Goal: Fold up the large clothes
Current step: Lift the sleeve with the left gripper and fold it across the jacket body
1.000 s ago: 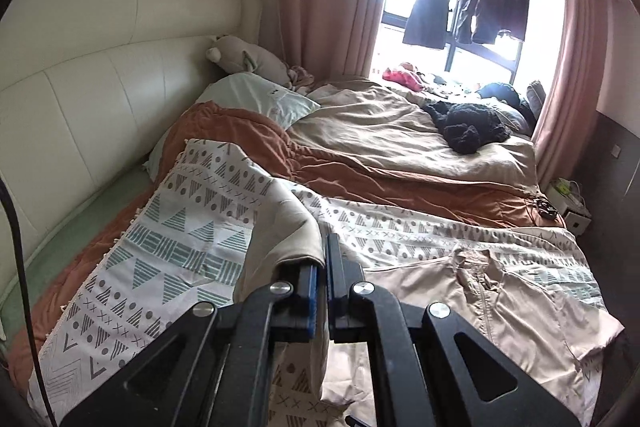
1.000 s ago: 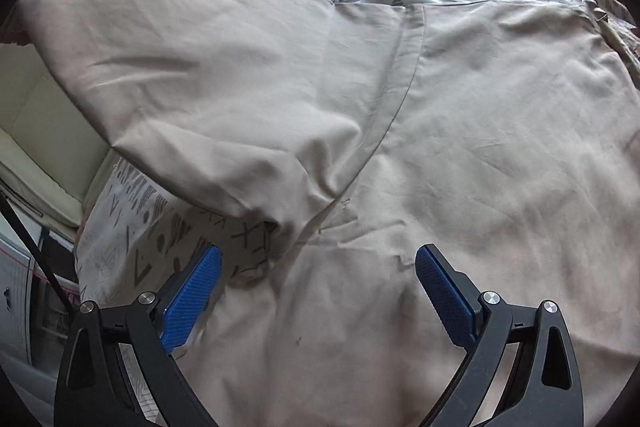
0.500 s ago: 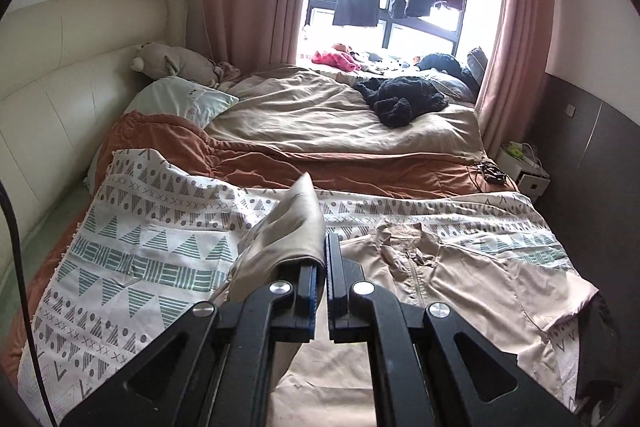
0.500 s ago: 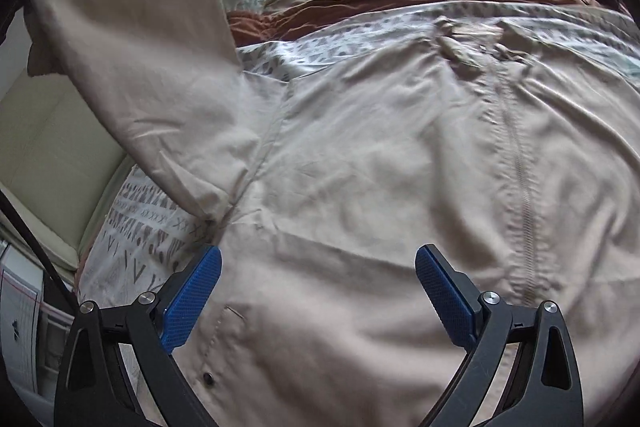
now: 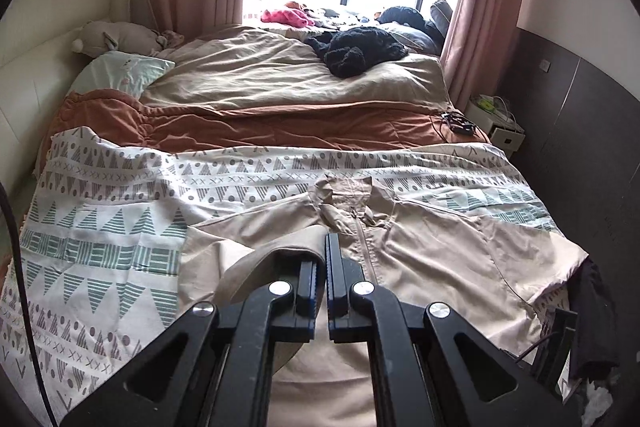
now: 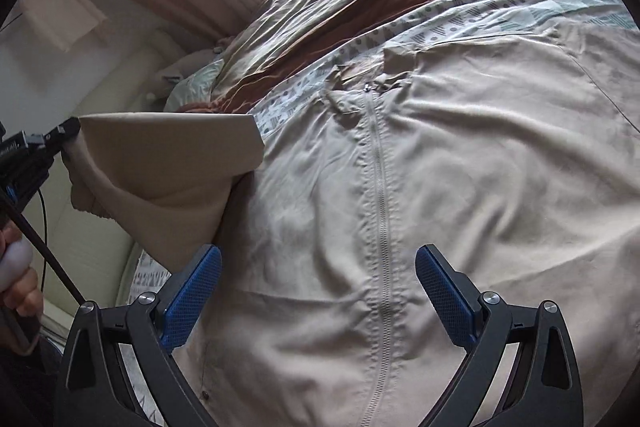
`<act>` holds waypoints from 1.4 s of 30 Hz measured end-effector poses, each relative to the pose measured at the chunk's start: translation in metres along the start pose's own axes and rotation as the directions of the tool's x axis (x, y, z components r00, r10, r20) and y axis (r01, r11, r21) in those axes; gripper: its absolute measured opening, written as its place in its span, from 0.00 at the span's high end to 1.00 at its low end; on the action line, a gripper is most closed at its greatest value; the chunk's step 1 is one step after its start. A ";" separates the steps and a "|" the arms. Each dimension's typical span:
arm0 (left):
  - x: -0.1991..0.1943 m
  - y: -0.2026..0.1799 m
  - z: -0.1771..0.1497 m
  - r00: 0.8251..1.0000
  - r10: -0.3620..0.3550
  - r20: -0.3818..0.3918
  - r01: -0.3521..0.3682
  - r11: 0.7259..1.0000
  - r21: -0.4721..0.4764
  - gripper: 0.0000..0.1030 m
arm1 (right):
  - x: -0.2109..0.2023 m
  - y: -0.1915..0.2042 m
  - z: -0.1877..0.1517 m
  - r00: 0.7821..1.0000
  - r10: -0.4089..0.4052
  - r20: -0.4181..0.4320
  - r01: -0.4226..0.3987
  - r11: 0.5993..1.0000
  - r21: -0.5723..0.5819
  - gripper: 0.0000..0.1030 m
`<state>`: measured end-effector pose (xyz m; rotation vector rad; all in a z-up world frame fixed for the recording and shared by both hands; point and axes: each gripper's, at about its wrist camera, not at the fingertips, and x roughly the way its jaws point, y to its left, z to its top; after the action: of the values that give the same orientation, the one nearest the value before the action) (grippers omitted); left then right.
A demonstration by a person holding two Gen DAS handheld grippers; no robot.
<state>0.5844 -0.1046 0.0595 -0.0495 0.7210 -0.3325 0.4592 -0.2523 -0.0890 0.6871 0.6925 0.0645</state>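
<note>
Left of the jacket's zipper [image 6: 376,163], we are lifting the sleeve [image 6: 172,155] in our clamped left claw [image 5: 323,259]; right claw [image 6: 318,291] hovering wide, empty. Risk: thin fabric slipping free.

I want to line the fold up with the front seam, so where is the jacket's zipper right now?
In the right wrist view the zipper runs down the middle of the beige jacket, between the open right gripper fingers, just right of the sleeve pinched by the left gripper.
</note>
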 end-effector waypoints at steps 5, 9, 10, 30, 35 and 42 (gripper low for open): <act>0.045 -0.019 -0.021 0.990 -0.077 -0.117 0.079 0.997 0.016 0.94 | -0.004 -0.022 0.008 1.000 -0.009 0.019 0.007 0.997 0.079 0.05; 0.080 -0.027 -0.056 0.969 -0.078 -0.234 0.087 0.996 0.026 0.94 | -0.004 -0.027 0.010 1.000 -0.011 0.022 0.008 0.995 0.103 0.05; 0.086 -0.027 -0.065 0.962 -0.090 -0.259 0.097 0.995 0.015 0.94 | -0.003 -0.027 0.011 1.000 -0.006 0.026 0.003 0.994 0.108 0.05; 0.043 0.079 -0.129 0.960 -0.123 -0.252 0.072 0.977 -0.202 0.00 | 0.019 0.010 0.004 1.000 0.010 0.019 -0.010 1.000 -0.022 0.05; 0.029 0.127 -0.145 0.966 -0.051 -0.255 -0.009 0.973 -0.230 0.00 | 0.044 0.036 -0.007 1.000 0.001 -0.031 -0.005 0.993 -0.117 0.05; 0.029 0.169 -0.173 0.964 0.004 -0.267 -0.065 0.974 -0.218 0.07 | 0.096 0.065 -0.021 0.981 -0.158 -0.110 0.120 0.949 -0.292 0.05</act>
<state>0.5388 0.0578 -0.1156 -0.2102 1.0234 -0.2238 0.5314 -0.1635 -0.1160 0.3579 0.8384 0.0786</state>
